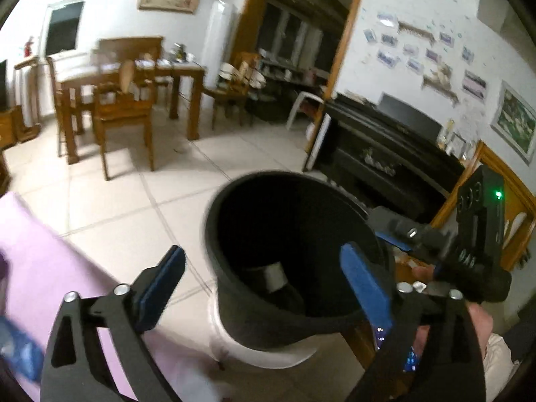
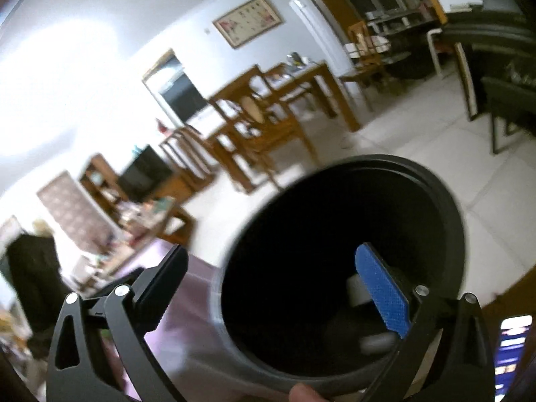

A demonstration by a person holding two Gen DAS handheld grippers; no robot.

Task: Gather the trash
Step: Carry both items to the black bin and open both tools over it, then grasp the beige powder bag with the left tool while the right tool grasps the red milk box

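Observation:
A black round trash bin [image 1: 234, 234] with a white lower body stands close in front of both grippers; it fills the lower middle of the right wrist view [image 2: 435, 207] too. A pale piece of trash [image 1: 274, 276] lies inside it, also visible in the right wrist view [image 2: 356, 289]. My left gripper [image 1: 264, 284] is open and empty, its fingers spanning the bin's near rim. My right gripper [image 2: 278, 288] is open and empty over the bin's mouth. The right gripper's body [image 1: 469, 244] shows in the left wrist view, right of the bin.
A pink cloth surface [image 1: 43, 261] lies left of the bin. A wooden dining table and chairs [image 1: 124, 100] stand across the tiled floor [image 1: 117, 207]. A black piano [image 1: 385, 154] lines the right wall. A doorway [image 1: 301, 50] opens at the back.

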